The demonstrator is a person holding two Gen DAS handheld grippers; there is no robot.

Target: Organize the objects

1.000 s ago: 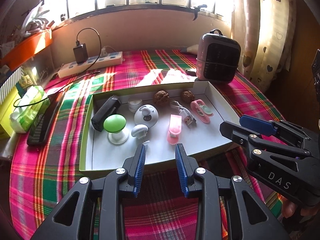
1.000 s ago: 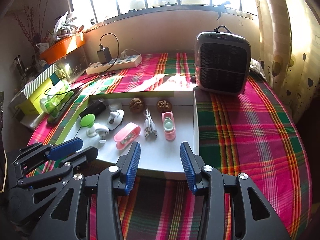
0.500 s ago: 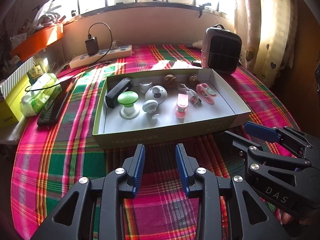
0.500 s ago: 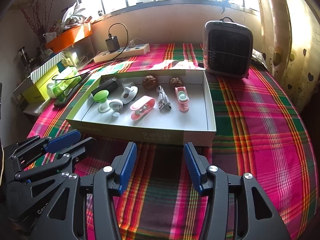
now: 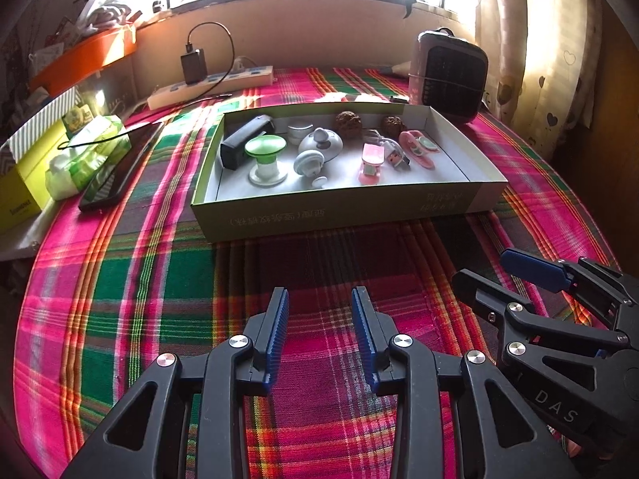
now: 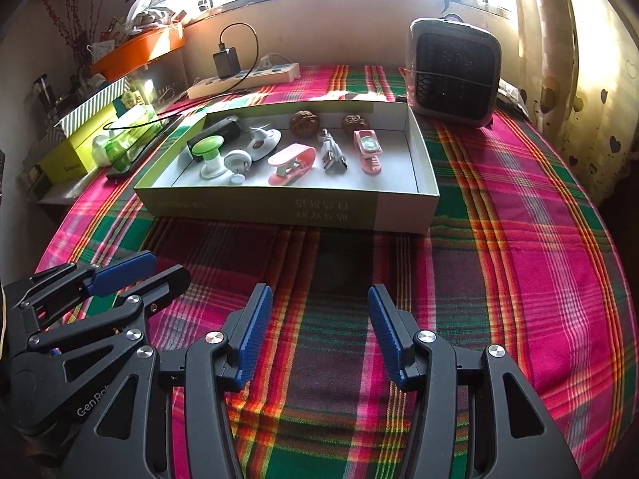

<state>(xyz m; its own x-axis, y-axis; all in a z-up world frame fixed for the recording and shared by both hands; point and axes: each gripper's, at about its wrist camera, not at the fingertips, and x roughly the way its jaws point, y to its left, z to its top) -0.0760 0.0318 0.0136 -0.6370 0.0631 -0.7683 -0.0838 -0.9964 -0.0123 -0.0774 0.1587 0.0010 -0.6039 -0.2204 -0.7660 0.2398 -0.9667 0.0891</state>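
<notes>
A shallow green-and-white box (image 5: 339, 215) (image 6: 279, 209) sits mid-table on the plaid cloth. In it lie several small items: a black case (image 5: 243, 139), a green-topped stand (image 5: 265, 155) (image 6: 207, 151), white suction hooks (image 5: 319, 143), two walnuts (image 5: 348, 121), a pink clip (image 5: 371, 159) (image 6: 291, 163), a USB cable (image 6: 331, 151) and a pink holder (image 5: 419, 147) (image 6: 369, 147). My left gripper (image 5: 320, 299) is open and empty, well short of the box. My right gripper (image 6: 319, 299) is open and empty, beside the left one.
A small heater (image 5: 451, 74) (image 6: 455, 76) stands behind the box on the right. A power strip with a charger (image 5: 211, 84) lies at the back. A phone (image 5: 120, 167), wipes pack (image 5: 88, 151) and yellow box (image 5: 24, 183) sit at the left edge.
Both grippers have drawn back from the box toward the table's near edge; the box now looks farther away. Both stay open and empty. The items in the box have not moved.
</notes>
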